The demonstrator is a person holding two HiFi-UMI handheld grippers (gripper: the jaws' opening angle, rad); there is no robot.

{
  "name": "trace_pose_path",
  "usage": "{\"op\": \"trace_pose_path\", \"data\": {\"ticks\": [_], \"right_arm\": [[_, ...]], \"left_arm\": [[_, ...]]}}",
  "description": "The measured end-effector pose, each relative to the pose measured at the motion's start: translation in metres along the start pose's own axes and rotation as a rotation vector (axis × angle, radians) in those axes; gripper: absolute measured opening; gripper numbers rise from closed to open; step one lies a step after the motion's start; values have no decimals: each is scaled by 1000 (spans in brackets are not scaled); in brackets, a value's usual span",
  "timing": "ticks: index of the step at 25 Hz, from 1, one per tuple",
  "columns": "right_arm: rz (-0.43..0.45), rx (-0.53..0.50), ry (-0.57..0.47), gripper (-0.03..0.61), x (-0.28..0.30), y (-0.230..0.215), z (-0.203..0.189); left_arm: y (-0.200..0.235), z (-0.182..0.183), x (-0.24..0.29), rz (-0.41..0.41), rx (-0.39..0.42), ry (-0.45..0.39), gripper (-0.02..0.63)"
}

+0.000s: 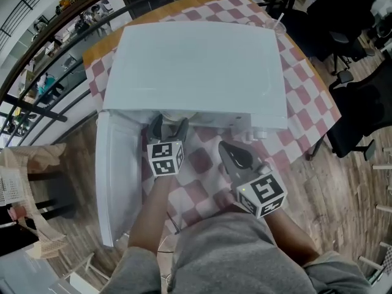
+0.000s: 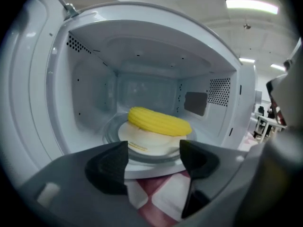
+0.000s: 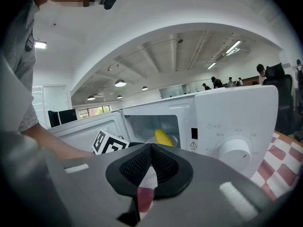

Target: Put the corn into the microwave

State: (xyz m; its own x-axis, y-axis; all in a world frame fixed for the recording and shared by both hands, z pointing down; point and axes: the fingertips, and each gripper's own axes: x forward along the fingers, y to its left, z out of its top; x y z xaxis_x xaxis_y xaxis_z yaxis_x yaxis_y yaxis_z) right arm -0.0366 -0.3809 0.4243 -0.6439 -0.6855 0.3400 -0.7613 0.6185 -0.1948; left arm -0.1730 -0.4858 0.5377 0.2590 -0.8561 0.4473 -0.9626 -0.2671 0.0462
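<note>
Wood-plank floor (image 1: 343,182); black office chairs (image 1: 361,109); checked tablecloth (image 1: 306,100); ceiling strip lights (image 2: 251,4).

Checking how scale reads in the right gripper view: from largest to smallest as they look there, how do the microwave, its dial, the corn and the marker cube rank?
1. microwave
2. dial and marker cube: about alike, so unranked
3. corn: smallest, though it lies farther back, inside the microwave

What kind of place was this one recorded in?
Probably an open-plan office or lab rather than a home kitchen. The microwave sits on a checked tablecloth, black office chairs stand beside it on a wooden floor, and long strip lights run across a high ceiling.
</note>
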Motion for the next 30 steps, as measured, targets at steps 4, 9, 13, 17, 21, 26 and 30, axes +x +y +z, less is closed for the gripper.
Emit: {"op": "trace_pose_path", "data": {"ticks": [4, 9, 13, 17, 21, 26, 30], "right_arm": [[-18, -3, -6, -3, -11, -2, -2], [-34, -32, -34, -3, -32, -5, 6], [-44, -68, -61, -3, -54, -15, 13], [-63, -102, -65, -3, -88, -30, 11], [-71, -131, -71, -3, -114, -38, 10], [-88, -139, -68, -3, -136, -38, 3], [-100, -131, -74, -3, -146, -33, -1]], "left_arm": [[1, 3, 9, 11, -2, 57, 323], [11, 13, -10, 98, 22, 42, 51], [2, 30, -48, 127, 29, -31, 11], [-21, 30, -100, 130, 3, -84, 11], [-45, 25, -150, 131, 17, -113, 11], [-76, 31, -203, 119, 19, -183, 11], [-98, 27, -231, 82, 12, -201, 11]]}}
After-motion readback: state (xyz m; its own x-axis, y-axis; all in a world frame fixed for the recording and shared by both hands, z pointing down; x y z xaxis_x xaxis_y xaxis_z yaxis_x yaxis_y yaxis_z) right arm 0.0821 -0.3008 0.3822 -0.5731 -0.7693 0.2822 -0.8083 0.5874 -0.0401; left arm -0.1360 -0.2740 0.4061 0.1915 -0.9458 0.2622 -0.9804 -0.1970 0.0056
